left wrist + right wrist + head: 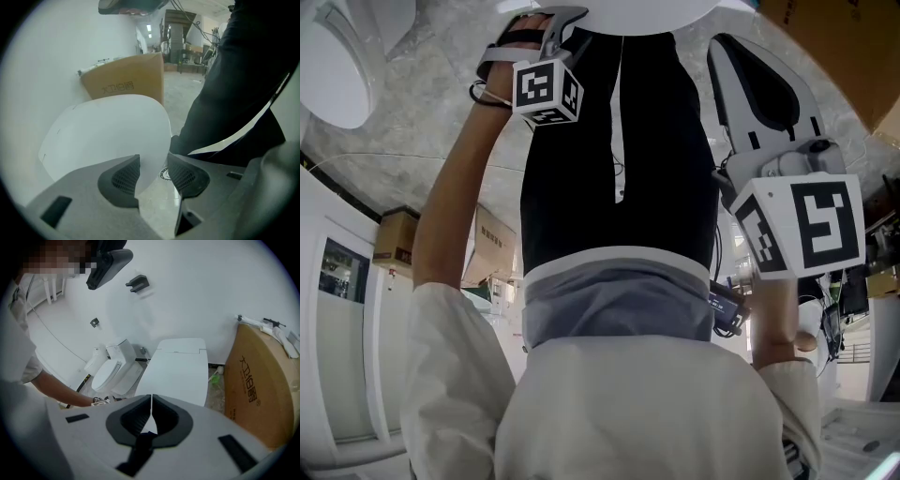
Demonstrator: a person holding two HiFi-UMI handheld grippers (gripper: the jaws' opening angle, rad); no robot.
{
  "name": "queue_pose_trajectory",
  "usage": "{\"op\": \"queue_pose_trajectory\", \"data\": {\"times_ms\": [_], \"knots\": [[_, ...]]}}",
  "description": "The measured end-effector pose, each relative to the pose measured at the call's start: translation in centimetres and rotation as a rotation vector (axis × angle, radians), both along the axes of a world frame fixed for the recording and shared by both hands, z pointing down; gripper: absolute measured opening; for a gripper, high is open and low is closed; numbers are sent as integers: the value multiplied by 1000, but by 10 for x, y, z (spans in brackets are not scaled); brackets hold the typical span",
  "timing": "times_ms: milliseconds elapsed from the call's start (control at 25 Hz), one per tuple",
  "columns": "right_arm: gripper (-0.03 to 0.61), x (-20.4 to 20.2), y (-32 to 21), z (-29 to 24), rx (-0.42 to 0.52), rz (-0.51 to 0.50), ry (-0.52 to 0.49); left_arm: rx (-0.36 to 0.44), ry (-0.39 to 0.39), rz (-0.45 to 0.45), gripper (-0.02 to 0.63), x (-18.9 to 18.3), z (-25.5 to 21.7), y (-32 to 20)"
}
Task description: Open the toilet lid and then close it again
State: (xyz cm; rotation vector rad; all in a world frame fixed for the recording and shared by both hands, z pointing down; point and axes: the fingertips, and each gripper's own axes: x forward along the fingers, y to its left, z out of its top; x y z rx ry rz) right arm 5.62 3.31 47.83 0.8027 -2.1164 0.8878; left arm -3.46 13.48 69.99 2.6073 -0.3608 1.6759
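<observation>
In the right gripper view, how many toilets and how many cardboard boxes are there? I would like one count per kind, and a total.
Toilets: 2 (middle toilet; second toilet to its left)
Cardboard boxes: 1 (cardboard box at the right)
Total: 3

The head view looks steeply down over the toilet lid. The left gripper view sits close at the lid's rim; the right gripper view faces it from farther back. Both share the cardboard box beside it.
</observation>
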Motion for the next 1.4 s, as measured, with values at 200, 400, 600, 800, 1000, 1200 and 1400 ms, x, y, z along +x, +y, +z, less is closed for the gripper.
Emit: {"op": "queue_pose_trajectory", "data": {"times_ms": [200,400,600,800,1000,1200,1400], "knots": [[12,-4,-2,7,-7,-5,-6,-23,-17,-5,172,-1,15,0],[12,-8,-2,9,-19,-7,-8,-47,-26,-22,172,-2,26,1],[12,-11,-3,9,-20,-10,-10,-59,-32,-26,172,-3,35,0],[12,-10,-4,5,-11,-5,-14,-57,-38,-46,172,-2,33,-1],[12,-7,-1,-1,-7,3,-19,-92,-23,-103,121,0,27,-1],[12,-5,-2,-6,1,9,-22,-96,8,-163,86,-2,12,-9],[12,-7,-6,-23,24,7,-24,-109,59,-252,81,-3,-14,-22]]}}
